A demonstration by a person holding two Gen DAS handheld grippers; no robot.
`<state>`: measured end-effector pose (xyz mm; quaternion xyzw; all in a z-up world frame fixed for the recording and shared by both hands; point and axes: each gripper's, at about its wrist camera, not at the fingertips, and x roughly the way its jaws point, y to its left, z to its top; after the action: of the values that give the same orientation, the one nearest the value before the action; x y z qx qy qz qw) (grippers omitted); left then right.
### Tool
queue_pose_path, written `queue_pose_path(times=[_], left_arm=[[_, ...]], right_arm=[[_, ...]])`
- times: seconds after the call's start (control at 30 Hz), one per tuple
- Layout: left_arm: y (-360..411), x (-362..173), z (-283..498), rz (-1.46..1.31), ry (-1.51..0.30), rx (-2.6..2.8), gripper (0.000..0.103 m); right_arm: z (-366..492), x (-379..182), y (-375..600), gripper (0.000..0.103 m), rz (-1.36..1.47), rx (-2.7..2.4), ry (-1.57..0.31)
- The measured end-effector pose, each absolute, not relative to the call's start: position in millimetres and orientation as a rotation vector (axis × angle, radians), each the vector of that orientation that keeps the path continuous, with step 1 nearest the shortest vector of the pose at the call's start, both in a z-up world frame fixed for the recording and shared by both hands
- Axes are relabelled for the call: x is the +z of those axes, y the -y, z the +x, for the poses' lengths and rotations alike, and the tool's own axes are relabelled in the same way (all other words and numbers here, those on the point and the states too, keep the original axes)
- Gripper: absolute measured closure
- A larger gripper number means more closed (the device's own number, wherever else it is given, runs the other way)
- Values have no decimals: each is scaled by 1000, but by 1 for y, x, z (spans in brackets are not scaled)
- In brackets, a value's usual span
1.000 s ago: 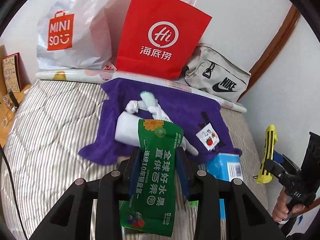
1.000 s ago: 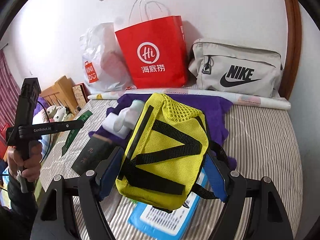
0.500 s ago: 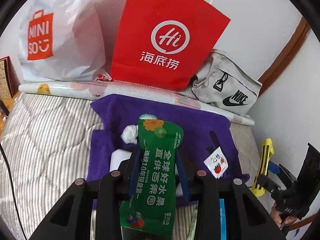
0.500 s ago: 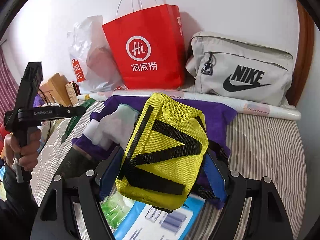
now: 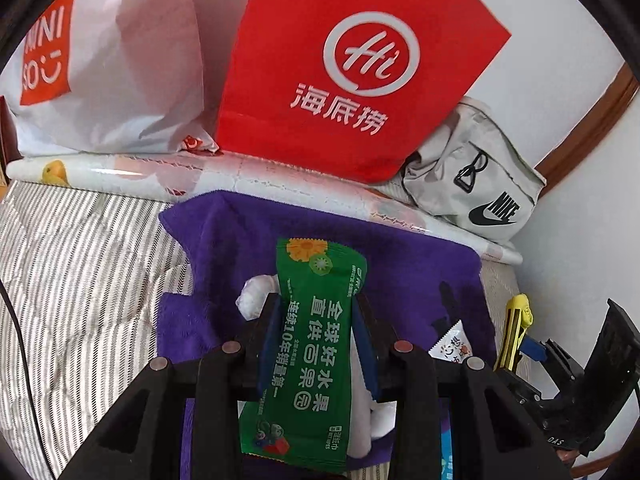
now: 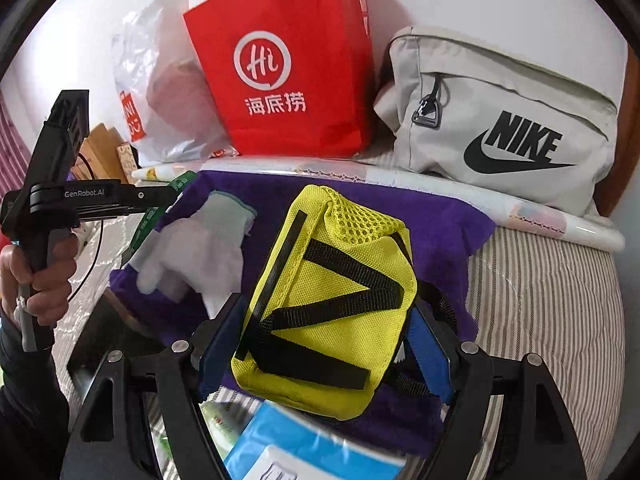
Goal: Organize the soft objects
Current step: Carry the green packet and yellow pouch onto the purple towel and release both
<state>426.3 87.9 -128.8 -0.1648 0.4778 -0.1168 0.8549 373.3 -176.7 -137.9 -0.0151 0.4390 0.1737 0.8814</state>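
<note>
1. Bags along the wall, now nearer than a second ago: one white plastic Miniso bag (image 5: 100, 60), one red paper bag (image 5: 352, 68), one grey Nike pouch (image 6: 508, 120).
2. Left gripper (image 5: 316, 320): clamped on one green wet-wipe packet (image 5: 312, 360), above purple fleece towel (image 5: 224, 264).
3. Right gripper (image 6: 320, 336): gripping one yellow mesh pouch (image 6: 332, 320), over same towel, beside one white glove (image 6: 200, 248).

The left gripper (image 5: 316, 332) was clamped on a green packet (image 5: 310, 344), its blue fingers (image 5: 269, 344) pressing both sides. The right gripper (image 6: 320, 344) held a yellow pouch (image 6: 328, 312) the same way. The person's left hand (image 6: 38, 276) was wrapped around its handle.
</note>
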Motion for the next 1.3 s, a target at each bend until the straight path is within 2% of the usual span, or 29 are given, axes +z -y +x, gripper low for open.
queue_pose_path(times=[0.7, 0.87, 0.97, 1.1, 1.13, 1.17, 1.3], left_arm=[[-78, -143, 433, -306, -1027, -275, 68], [-79, -144, 434, -311, -1037, -284, 67], [-81, -145, 434, -324, -1044, -291, 65], [-82, -141, 431, -333, -1046, -297, 56], [-83, -139, 430, -331, -1049, -296, 48], [-83, -137, 428, -329, -1049, -291, 44], [-90, -125, 418, -334, -1036, -275, 44]], right_arm=[[395, -171, 166, 23, -57, 370, -1039], [400, -175, 165, 19, -60, 356, -1072], [398, -172, 164, 12, -68, 348, -1056], [396, -167, 165, 12, -60, 346, -1042], [395, -165, 166, 12, -54, 346, -1037], [393, -161, 166, 12, -48, 346, -1031], [384, -147, 168, 12, -33, 336, -1003]])
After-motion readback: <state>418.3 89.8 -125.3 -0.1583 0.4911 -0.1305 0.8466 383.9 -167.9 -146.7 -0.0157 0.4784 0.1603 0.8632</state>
